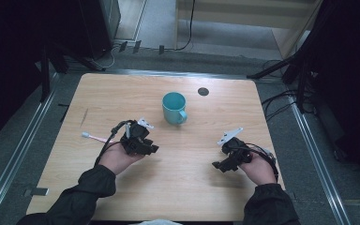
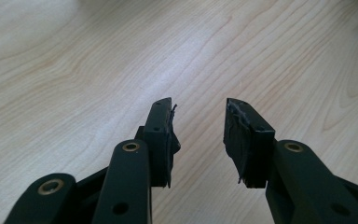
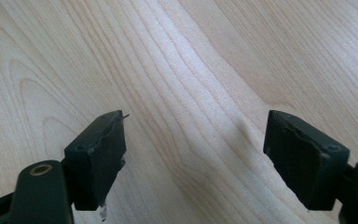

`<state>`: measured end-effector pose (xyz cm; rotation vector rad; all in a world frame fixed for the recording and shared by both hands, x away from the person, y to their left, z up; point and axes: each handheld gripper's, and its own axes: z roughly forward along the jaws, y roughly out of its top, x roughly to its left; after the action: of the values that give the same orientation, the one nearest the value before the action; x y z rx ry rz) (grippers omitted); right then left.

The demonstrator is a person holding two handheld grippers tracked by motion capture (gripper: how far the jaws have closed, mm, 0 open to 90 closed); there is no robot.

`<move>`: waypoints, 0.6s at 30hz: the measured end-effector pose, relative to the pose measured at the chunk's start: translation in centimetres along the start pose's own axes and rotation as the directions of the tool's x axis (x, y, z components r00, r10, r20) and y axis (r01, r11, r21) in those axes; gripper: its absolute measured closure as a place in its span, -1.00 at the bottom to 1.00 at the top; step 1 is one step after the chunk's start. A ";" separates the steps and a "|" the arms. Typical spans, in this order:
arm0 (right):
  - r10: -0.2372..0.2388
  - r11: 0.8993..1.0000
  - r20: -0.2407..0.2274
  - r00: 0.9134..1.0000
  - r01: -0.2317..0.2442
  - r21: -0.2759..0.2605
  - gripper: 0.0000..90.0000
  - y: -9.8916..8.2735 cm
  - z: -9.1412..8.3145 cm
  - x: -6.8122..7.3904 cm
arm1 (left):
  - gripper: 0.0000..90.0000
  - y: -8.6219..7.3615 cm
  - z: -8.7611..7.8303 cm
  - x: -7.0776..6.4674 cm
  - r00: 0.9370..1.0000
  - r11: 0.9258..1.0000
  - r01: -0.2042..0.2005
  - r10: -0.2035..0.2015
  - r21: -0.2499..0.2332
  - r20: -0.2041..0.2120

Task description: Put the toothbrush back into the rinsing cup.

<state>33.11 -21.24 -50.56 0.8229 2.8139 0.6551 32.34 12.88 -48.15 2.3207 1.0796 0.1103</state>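
A teal mug [image 1: 174,108] stands upright on the wooden table [image 1: 122,93], its handle turned toward the front right. A slim pink stick with a white tip [image 1: 93,137], perhaps a toothbrush, lies to the left, its other end hidden behind my left gripper [image 1: 153,149]. That gripper rests in a hand below and left of the mug, pointing right. In its own view the left gripper [image 2: 198,108] is open over bare wood. My right gripper [image 1: 217,165] sits front right of the mug, pointing left. Seen in its own view, the right gripper [image 3: 196,120] is wide open with nothing between its fingers.
A small dark round hole [image 1: 203,91] marks the table behind the mug. Metal rails [image 1: 28,140] run along both sides of the table on the floor. Cables [image 1: 276,101] and dark stands lie off the back right corner.
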 end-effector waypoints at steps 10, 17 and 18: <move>0.005 1.000 0.013 1.000 -0.005 -0.003 -0.51 -0.2 -0.1 -0.2 | 0.33 -0.1 -0.1 0.4 1.000 1.000 -0.002 0.002 0.004 -0.007; 0.000 1.000 0.016 1.000 0.001 -0.023 -0.52 -0.2 -0.4 -0.3 | 0.48 -0.1 -0.4 0.7 1.000 0.999 0.018 -0.018 -0.027 0.003; -0.003 1.000 0.017 1.000 0.003 -0.024 -0.51 -0.1 -0.4 -0.3 | 0.50 -0.1 -0.5 0.7 1.000 1.000 0.013 -0.013 -0.024 0.000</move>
<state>33.17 -21.61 -50.24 0.8162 2.7863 0.6763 32.61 13.64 -47.90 2.2923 1.0877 0.1183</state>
